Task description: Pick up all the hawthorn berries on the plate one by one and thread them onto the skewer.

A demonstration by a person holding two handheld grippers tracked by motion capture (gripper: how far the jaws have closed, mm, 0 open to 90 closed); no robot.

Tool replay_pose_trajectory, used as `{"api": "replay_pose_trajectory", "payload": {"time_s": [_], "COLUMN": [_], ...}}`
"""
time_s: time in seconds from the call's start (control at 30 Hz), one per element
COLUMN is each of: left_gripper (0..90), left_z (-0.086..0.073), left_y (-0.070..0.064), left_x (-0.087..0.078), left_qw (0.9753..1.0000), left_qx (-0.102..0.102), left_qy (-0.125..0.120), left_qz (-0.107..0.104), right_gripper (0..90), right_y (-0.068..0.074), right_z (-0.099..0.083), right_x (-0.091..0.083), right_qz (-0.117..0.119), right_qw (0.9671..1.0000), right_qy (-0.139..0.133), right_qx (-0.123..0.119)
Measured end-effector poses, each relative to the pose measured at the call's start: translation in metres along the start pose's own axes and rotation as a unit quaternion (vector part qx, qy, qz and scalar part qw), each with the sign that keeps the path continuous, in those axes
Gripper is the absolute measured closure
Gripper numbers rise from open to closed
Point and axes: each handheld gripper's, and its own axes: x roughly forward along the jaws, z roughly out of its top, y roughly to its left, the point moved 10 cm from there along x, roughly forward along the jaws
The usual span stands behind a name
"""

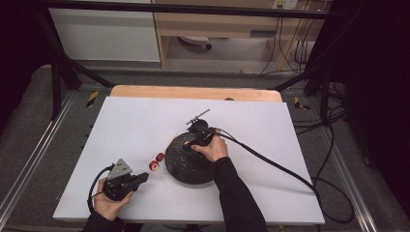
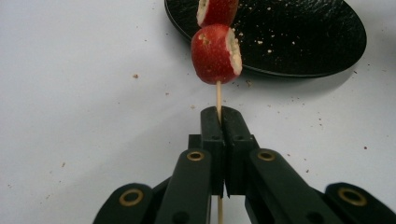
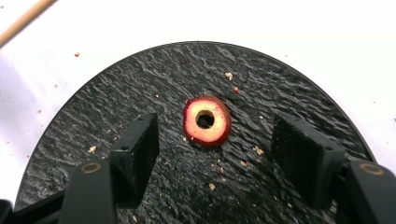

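Left gripper (image 2: 219, 119) clamped on a thin wooden skewer (image 2: 218, 95), jaws pressed together around the stick. Threaded above the jaws, a red hawthorn-like fruit (image 2: 215, 53), cut flat at one side to show pale flesh, with a second red fruit (image 2: 217, 10) stacked just beyond it at the top edge of the left gripper view. Seen from the high view, left gripper (image 1: 144, 177) held low in the person's left hand (image 1: 110, 203) near the front left of the white table (image 1: 135, 125), the two skewered fruits (image 1: 156, 162) just beside the rim of the black plate (image 1: 186, 166).

Right gripper (image 3: 212, 144) spread wide apart, hovering over the black textured plate (image 3: 140, 93), holding nothing. Between the two jaws and a little beyond them, resting on the plate, a cored red fruit (image 3: 207, 121) with a pale ring of flesh and a dark hole through the middle. Scattered crumbs (image 3: 243, 161) across the plate surface and on the table around it. Part of another wooden stick (image 3: 23, 21) lying on the table at the upper left corner of the right gripper view. From the high view, right gripper (image 1: 196, 140) over the far side of the plate, gripped by the right hand (image 1: 212, 149), a black cable (image 1: 270, 162) trailing off to the right across the table.
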Motion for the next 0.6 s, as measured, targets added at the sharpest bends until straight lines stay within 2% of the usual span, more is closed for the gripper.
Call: {"api": "replay_pose_trajectory", "payload": {"time_s": [0.3,0.6], "left_gripper": [88.4,88.4], "left_z": [0.000,0.000], "left_y": [-0.001,-0.001], "left_x": [0.000,0.001], "left_qw": [1.0000,1.0000], "left_qx": [0.004,0.004], "left_qy": [0.002,0.002], "left_qz": [-0.001,-0.001], "right_gripper": [46.5,55.4], "right_y": [0.001,0.000], "right_z": [0.004,0.005], "right_x": [0.010,0.014], "right_qz": [0.009,0.019], "right_qw": [0.9994,0.9984], "right_qy": [0.008,0.010], "right_qx": [0.033,0.052]}}
